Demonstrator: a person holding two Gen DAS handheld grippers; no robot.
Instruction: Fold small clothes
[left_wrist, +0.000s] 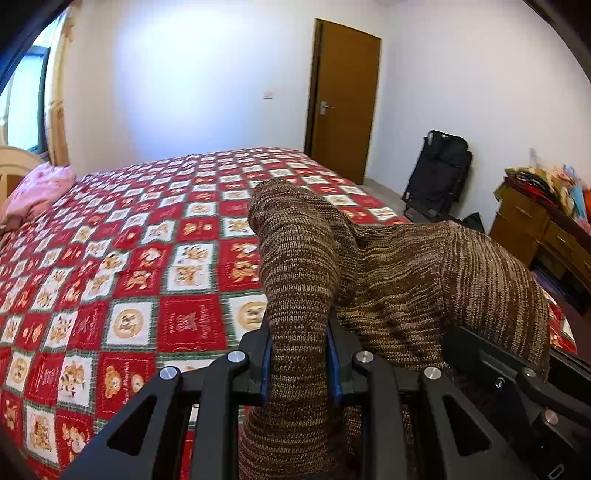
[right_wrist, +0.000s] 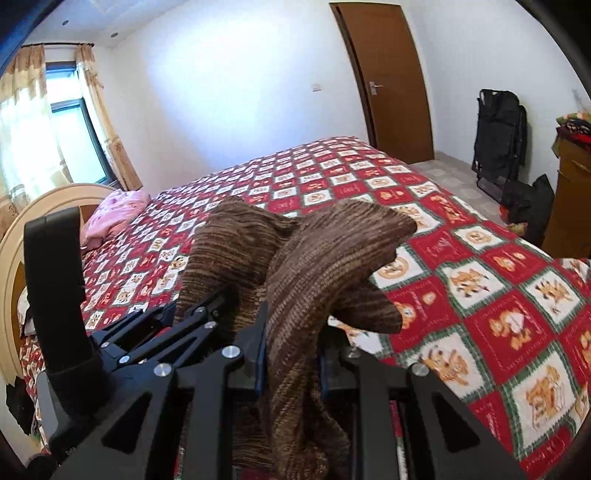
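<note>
Left tool (left_wrist: 299, 363) is clamping a bunched fold of the brown knit (left_wrist: 399, 266), blue pads pressing in on both sides. Right tool (right_wrist: 291, 363) is pinching another fold of the same knit (right_wrist: 317, 266), jaws nearly closed on it. Knit is hanging lifted between the two tools, lower centre of both views, draping over their linkages, above the red patchwork bed (left_wrist: 129, 258). Pink pillow (left_wrist: 37, 192) is lying at far left.

black gripper (left_wrist: 299, 363) — blue pads (left_wrist: 264, 369), silver screws (left_wrist: 237, 356)
</note>
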